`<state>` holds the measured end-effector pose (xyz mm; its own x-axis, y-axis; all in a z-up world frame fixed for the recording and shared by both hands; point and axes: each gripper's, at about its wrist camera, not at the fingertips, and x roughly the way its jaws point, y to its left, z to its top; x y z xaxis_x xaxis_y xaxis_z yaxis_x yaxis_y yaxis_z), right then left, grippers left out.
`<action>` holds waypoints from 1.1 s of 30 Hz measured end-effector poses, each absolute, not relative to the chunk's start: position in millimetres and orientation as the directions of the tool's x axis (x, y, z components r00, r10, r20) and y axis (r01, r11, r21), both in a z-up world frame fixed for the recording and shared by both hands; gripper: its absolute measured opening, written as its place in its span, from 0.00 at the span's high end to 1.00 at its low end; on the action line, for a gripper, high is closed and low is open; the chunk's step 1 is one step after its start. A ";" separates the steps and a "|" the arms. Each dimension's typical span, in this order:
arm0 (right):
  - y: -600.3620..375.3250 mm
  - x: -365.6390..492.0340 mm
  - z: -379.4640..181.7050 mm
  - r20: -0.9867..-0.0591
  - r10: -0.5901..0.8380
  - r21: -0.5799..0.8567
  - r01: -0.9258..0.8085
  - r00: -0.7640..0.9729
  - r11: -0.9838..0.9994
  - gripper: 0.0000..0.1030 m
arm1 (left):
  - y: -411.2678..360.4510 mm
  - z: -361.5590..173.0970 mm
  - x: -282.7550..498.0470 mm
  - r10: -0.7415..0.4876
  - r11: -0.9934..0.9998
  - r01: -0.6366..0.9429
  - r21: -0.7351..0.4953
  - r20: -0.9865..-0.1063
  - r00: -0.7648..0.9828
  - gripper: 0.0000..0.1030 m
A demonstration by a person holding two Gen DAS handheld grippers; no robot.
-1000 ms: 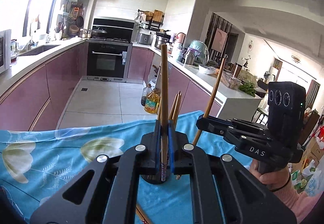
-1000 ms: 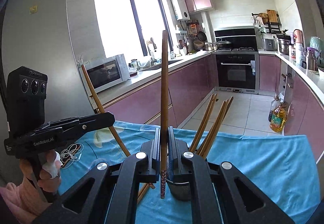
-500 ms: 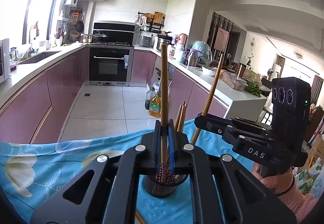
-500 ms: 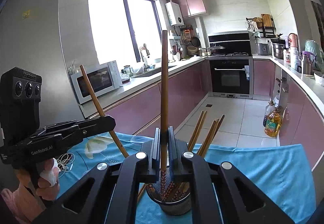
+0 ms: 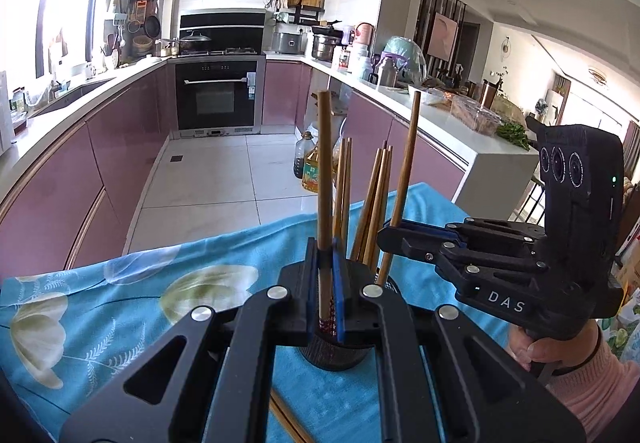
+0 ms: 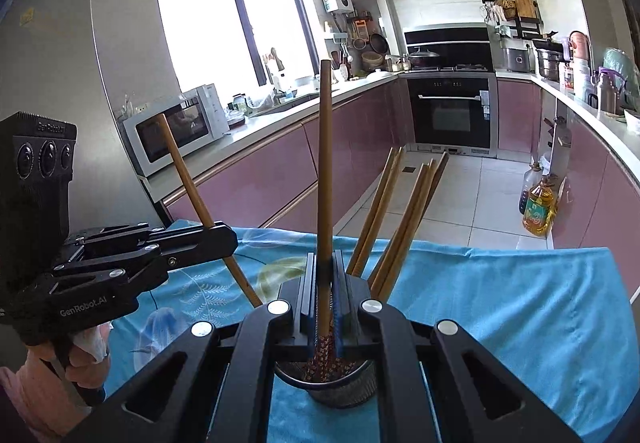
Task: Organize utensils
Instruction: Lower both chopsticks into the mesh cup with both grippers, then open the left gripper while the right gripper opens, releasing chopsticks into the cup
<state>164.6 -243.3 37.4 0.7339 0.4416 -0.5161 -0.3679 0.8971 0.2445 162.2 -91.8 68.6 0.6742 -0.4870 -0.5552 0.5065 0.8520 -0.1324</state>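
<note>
Chopsticks looked light, stiff and slick, so I pinched each low on its shaft. My left gripper [image 5: 327,283] was clamped on one chopstick [image 5: 325,179], my right gripper [image 6: 325,303] on another [image 6: 325,171], both tips over the mesh holder [image 6: 326,383].

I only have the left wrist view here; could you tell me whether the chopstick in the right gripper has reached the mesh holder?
Observer: Yes. In the right wrist view, the right gripper is shut on the right chopstick, whose patterned tip sits inside the mesh holder rim.
Operator: Thank you. How does mine stand from there?
Observer: The left gripper holds the left chopstick tilted, top leaning away from the holder; its lower end is hidden behind the right gripper.
</note>
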 end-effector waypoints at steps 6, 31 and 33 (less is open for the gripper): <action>-247.0 172.7 25.3 -0.548 0.417 0.256 -0.329 0.725 0.909 0.92 | -102.1 48.4 183.3 -0.469 0.858 0.495 -0.139 -0.607 0.642 0.92; -235.9 115.8 21.0 -0.512 0.516 0.273 -0.440 0.687 0.856 0.59 | -29.0 2.0 130.5 -0.389 0.918 0.353 -0.181 -0.581 0.715 0.66; -229.9 112.6 14.1 -0.525 0.531 0.280 -0.454 0.665 0.846 0.59 | -22.5 -5.2 123.2 -0.380 0.922 0.340 -0.183 -0.591 0.711 0.66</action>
